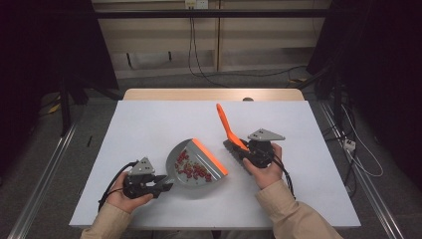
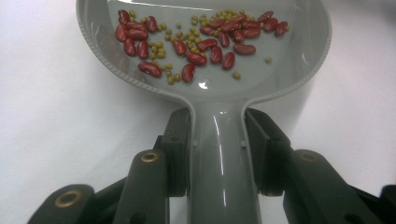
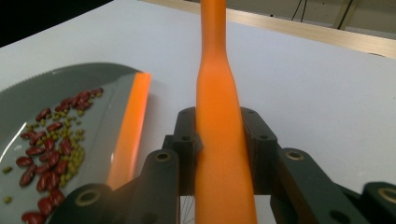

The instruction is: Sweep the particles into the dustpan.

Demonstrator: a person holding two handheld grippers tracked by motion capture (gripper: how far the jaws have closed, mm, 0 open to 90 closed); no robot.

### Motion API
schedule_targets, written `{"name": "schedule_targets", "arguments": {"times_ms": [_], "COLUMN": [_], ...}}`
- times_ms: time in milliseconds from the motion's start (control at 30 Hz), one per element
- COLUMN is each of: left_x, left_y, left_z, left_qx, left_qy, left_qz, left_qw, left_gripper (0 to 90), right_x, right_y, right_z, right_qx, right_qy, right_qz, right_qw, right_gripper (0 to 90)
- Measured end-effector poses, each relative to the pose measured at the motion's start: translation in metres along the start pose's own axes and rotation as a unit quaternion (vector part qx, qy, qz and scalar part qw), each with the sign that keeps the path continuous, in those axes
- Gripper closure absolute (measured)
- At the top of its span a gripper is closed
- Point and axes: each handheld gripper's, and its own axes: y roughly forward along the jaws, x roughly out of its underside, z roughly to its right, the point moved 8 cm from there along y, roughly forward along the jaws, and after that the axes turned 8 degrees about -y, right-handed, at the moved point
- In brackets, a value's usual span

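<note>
- Left gripper [image 1: 160, 186], near the table's front edge, is clamped on the grey dustpan's handle; in the left gripper view both jaws press the stem of the dustpan [image 2: 219, 154] from either side.
- The dustpan [image 1: 196, 167] lies flat on the white table [image 1: 149, 124], front of centre, its orange lip pointing toward the far right corner.
- Inside the pan: red kidney beans [image 2: 196, 58] and small green beans [image 2: 161, 51], spread loose near the lip.
- Right gripper [image 1: 249, 154] grasps the orange brush [image 1: 230, 129] by its handle, jaws closed around it in the right gripper view [image 3: 219, 140]; the bristles rest on the table just right of the pan's lip.
- My read: the sweeping looks done, since no stray beans show on the white surface. What's left is likely lifting and emptying the pan.
- No brand, label or readable writing on pan, brush or grippers.
</note>
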Motion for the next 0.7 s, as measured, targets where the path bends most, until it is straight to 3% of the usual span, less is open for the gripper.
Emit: {"name": "schedule_targets", "arguments": {"times_ms": [333, 500, 700], "left_x": [-0.007, -0.014, -0.018], "left_y": [-0.010, -0.014, -0.018], "left_z": [-0.018, -0.029, -0.043], "left_qx": [-0.041, -0.066, -0.103], "left_qy": [-0.023, -0.039, -0.058], "left_qz": [0.037, 0.063, 0.082], "left_qw": [0.9982, 0.9950, 0.9896], "left_gripper": [63.3, 63.2, 63.2], "right_x": [0.007, 0.010, 0.016], "right_y": [-0.009, -0.016, -0.022], "right_z": [0.014, 0.023, 0.029], "right_qx": [0.009, 0.015, 0.018], "right_qy": [-0.001, 0.007, 0.009], "right_qz": [-0.009, -0.007, -0.010], "right_qw": [0.9999, 0.9998, 0.9997], "right_gripper": [71.1, 71.0, 71.0]}}
